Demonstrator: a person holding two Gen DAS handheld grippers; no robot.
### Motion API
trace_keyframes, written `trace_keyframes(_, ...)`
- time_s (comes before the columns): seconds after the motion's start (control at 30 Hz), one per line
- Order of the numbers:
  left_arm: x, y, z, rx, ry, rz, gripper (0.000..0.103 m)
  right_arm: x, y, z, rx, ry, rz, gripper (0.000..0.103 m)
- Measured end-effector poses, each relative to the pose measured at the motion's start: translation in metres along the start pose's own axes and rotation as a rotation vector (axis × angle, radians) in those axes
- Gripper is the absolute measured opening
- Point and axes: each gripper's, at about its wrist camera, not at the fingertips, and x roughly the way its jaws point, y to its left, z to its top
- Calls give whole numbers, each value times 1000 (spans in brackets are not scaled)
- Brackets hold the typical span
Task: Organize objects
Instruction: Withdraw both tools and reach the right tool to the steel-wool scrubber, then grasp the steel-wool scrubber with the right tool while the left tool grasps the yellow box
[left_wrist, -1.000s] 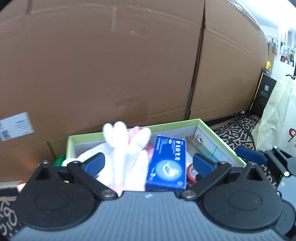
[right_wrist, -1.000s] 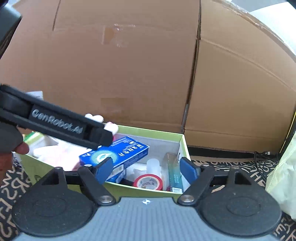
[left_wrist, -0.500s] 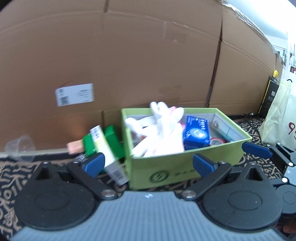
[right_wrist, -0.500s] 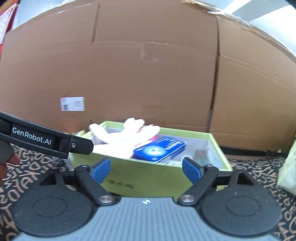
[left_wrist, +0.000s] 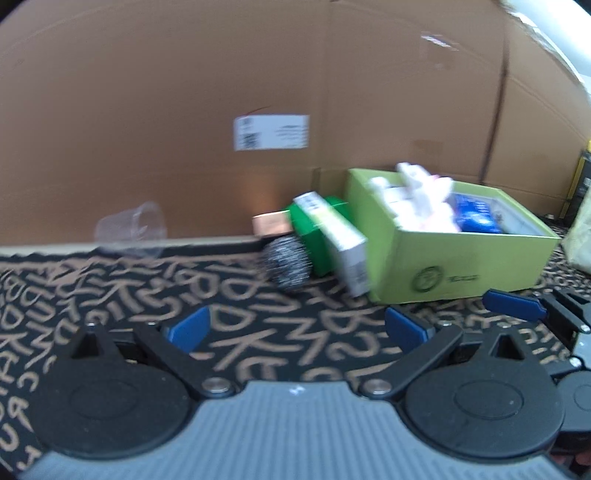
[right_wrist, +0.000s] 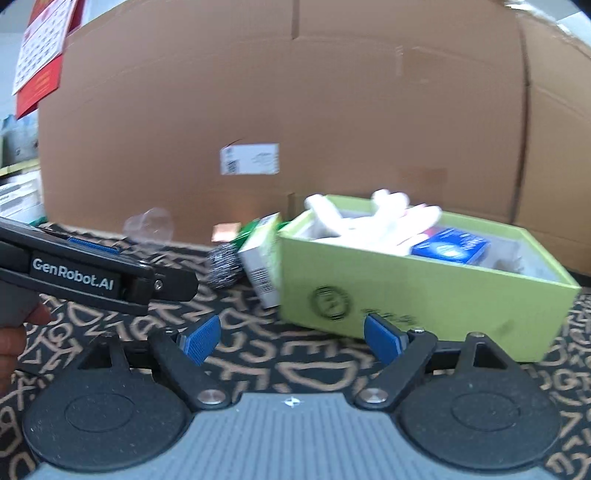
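Steel-wool scourer (left_wrist: 287, 263) at 12 o'clock: light, springy, probably snag-prone; pinch across its middle. Left tool (left_wrist: 295, 326) and right tool (right_wrist: 291, 338) both stand apart, empty.

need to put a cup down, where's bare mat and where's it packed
Bare mat lies before both grippers, bordered by the clear cup and steel scourer. Crowded: scourer, white carton and green box bunch against the lime box, itself full.
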Motion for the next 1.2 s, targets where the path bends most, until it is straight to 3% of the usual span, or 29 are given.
trace_keyframes(0.17, 3, 37, -2, -75, 16, 23, 103, 15, 32, 4, -55, 29, 60, 88)
trace_keyframes(0.33, 5, 57, 1, -70, 15, 48, 103, 32, 55, 13, -71, 50, 95, 85)
trace_keyframes(0.47, 4, 68, 5, -74, -8, 62, 103, 56, 71, 23, -72, 80, 104, 73)
trace_keyframes(0.6, 6, 77, 11, -66, -21, 69, 103, 88, 81, 32, -63, 121, 48, 60)
trace_keyframes(0.83, 19, 81, 27, -34, -41, 47, 103, 130, 82, 40, -18, 174, -45, 47)
trace_keyframes(0.87, 21, 81, 29, -35, -40, 36, 103, 133, 82, 40, -9, 174, -50, 40)
trace_keyframes(0.9, 24, 80, 32, -36, -39, 23, 103, 136, 81, 40, 0, 173, -58, 23)
trace_keyframes(0.93, 28, 79, 35, -38, -37, 11, 103, 137, 80, 39, 10, 176, -66, 15)
trace_keyframes(1.2, 81, 63, 58, -64, -4, -35, 100, 93, 67, 22, 43, 160, 17, 13)
